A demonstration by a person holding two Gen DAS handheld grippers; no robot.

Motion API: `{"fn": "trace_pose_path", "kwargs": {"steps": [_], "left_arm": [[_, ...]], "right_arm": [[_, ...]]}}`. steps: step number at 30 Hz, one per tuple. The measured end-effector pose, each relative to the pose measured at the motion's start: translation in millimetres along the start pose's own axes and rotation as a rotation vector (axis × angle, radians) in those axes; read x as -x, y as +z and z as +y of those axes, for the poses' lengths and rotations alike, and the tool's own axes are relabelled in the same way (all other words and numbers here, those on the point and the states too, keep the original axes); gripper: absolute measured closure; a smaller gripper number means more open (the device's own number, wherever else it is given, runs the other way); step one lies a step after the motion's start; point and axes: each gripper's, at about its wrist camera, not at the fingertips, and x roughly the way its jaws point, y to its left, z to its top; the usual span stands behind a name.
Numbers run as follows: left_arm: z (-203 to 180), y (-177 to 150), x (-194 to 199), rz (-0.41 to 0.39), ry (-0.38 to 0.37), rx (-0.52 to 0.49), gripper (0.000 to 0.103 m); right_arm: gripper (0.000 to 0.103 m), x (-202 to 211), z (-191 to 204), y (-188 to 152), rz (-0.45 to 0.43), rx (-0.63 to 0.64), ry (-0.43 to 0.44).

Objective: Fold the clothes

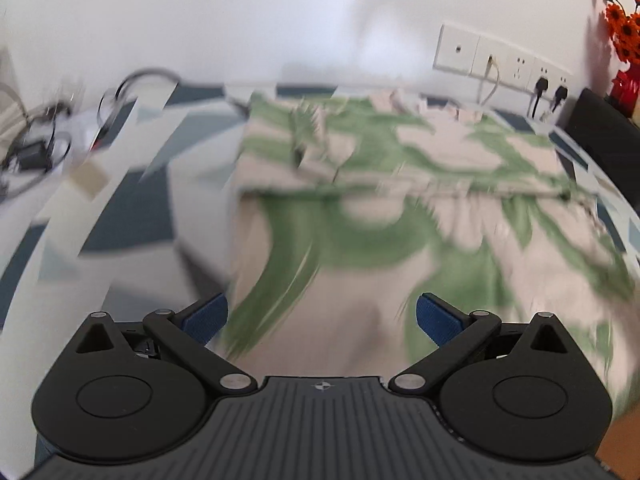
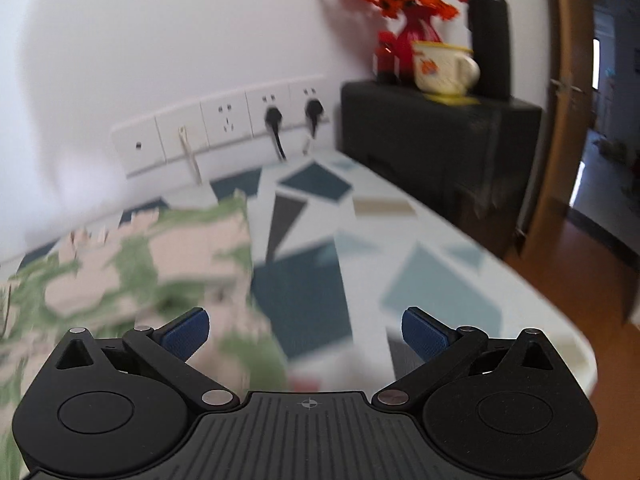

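Observation:
A cream garment with a green leaf print lies on the table, its far part folded over into a flat band. In the right wrist view the same garment fills the left side. My left gripper is open and empty, hovering over the garment's near part. My right gripper is open and empty, over the tablecloth just right of the garment's right edge. Both views are blurred by motion.
The table carries a blue, grey and white geometric cloth. Cables and a charger lie at the far left. A wall socket strip runs behind. A black box holds a red vase of orange flowers, a cup and a black bottle.

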Motion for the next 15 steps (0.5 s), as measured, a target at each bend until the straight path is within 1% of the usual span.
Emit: {"fn": "trace_pose_path", "kwargs": {"steps": [2, 6, 10, 15], "left_arm": [[8, -13, 1, 0.029, 0.014, 0.003, 0.0], [11, -29, 2, 0.046, 0.034, -0.015, 0.0], [15, -45, 3, 0.063, 0.055, -0.033, 0.0], [14, -51, 3, 0.051, 0.07, -0.024, 0.0]], "right_arm": [[0.001, 12, 5, -26, 0.014, 0.001, -0.02], [0.001, 17, 20, -62, 0.076, 0.059, -0.036], [0.001, 12, 34, -77, 0.126, 0.165, -0.018], [0.001, 3, 41, -81, 0.179, 0.206, 0.008]]}}
